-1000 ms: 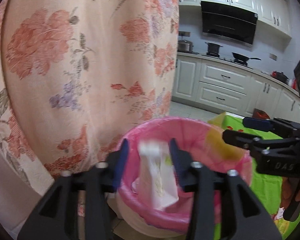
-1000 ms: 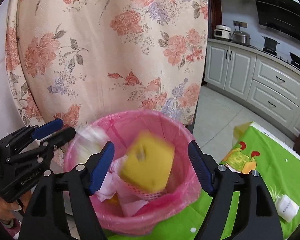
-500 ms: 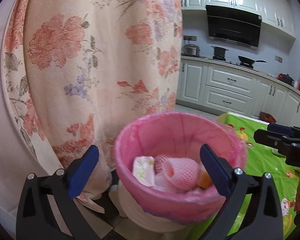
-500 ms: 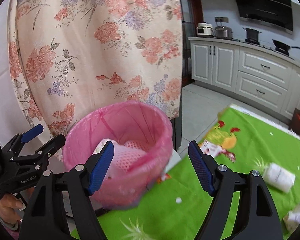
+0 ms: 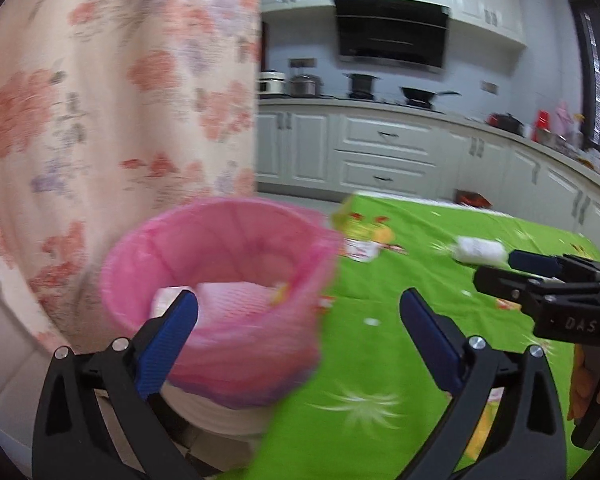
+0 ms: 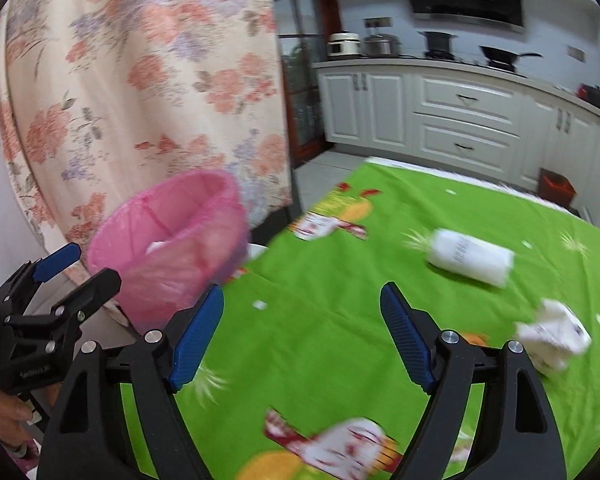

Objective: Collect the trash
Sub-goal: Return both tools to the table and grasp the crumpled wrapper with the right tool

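A bin with a pink liner [image 5: 220, 292] stands at the left edge of the green-clothed table [image 5: 400, 320], with white and pink trash inside; it also shows in the right wrist view [image 6: 168, 252]. My left gripper [image 5: 298, 332] is open and empty, just right of the bin. My right gripper [image 6: 302, 332] is open and empty over the cloth. A white rolled packet [image 6: 470, 258] lies on the cloth ahead, also in the left wrist view [image 5: 480, 251]. A crumpled white wrapper [image 6: 552, 338] lies at the right.
A floral curtain [image 6: 140, 80] hangs behind the bin. White kitchen cabinets [image 6: 460, 120] and a stove with pots line the far wall. The table's far edge [image 6: 440, 172] runs before the tiled floor. A red object [image 6: 554, 186] sits on the floor.
Both grippers dropped their trash into the bin and stand open. Both views have swung right, away from the bin toward the green table.
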A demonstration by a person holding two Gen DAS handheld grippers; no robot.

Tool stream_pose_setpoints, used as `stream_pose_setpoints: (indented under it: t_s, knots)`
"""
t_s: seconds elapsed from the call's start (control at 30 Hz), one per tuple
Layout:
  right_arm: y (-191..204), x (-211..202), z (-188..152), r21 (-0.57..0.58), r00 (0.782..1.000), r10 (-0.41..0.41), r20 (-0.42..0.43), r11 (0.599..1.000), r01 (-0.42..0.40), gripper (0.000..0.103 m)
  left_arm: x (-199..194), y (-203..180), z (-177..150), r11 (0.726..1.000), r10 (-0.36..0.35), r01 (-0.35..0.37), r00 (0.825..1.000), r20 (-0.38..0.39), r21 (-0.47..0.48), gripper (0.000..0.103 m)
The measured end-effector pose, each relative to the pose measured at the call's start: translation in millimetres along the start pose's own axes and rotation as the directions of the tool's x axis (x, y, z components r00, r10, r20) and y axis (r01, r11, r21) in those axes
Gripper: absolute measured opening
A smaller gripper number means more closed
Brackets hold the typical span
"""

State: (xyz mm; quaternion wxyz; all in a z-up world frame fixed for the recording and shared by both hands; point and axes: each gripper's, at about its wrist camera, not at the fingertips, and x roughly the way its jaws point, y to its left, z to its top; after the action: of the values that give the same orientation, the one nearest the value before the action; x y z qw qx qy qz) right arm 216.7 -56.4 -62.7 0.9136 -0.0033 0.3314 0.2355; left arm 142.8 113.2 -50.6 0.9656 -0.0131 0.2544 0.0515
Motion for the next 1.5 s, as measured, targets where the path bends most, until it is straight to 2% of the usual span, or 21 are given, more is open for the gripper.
stream_pose_setpoints:
  t_s: [0.2,0.27,0.5,0.63,0.87,1.1,1.3,1.37,1.5]
  knots:
    - [-46.9,-20.0,-19.6,0.075,0.998,-0.063,0.001,0.995,0.062,0.078,18.3,-51.8,-7.0,0.994,-0.103,0.104,0.991,-0.082,0.019,0.098]
    - [-65.3,-28.0,-29.9,0.080,0.994,-0.108,0.002,0.991,0.108,0.080,22.8,-67.1,-9.9,0.992,-0.124,0.127,0.987,-0.106,0.016,0.098]
    - [-138.3,-39.8,-59.1,0.135,0.971,-0.228,-0.070,0.962,0.236,0.080,32.2,-119.3,-23.2,0.979,-0.156,0.174,0.975,-0.157,0.109,0.098]
    - [-166.6,-34.7,-62.1,0.136,0.963,-0.249,-0.106,0.955,0.262,0.085,42.4,-144.0,-30.1,0.966,-0.186,0.216,0.962,-0.199,0.141,0.098]
    - [-188.8,-11.7,-54.2,0.094,0.966,-0.210,-0.149,0.970,0.225,0.085,54.0,-157.7,-34.6,0.960,-0.157,0.201,0.962,-0.222,0.195,0.098]
    - [-193.9,17.3,-40.8,0.024,0.964,-0.185,-0.193,0.981,0.193,0.085,79.9,-151.1,-25.3,0.969,-0.137,0.181,0.960,-0.244,0.170,0.098]
    - [-192.5,25.5,-30.0,0.001,0.970,-0.165,-0.179,0.986,0.167,0.084,102.0,-160.5,-11.5,0.971,-0.150,0.189,0.959,-0.240,0.148,0.098]
    - [-191.7,22.5,-29.7,-0.002,0.974,-0.155,-0.165,0.988,0.157,0.071,108.6,-166.5,-7.5,0.969,-0.151,0.192,0.960,-0.237,0.158,0.098]
    - [-192.7,13.6,-34.4,0.008,0.977,-0.164,-0.136,0.986,0.166,0.069,125.6,-179.5,-1.1,0.964,-0.158,0.202,0.958,-0.240,0.170,0.098]
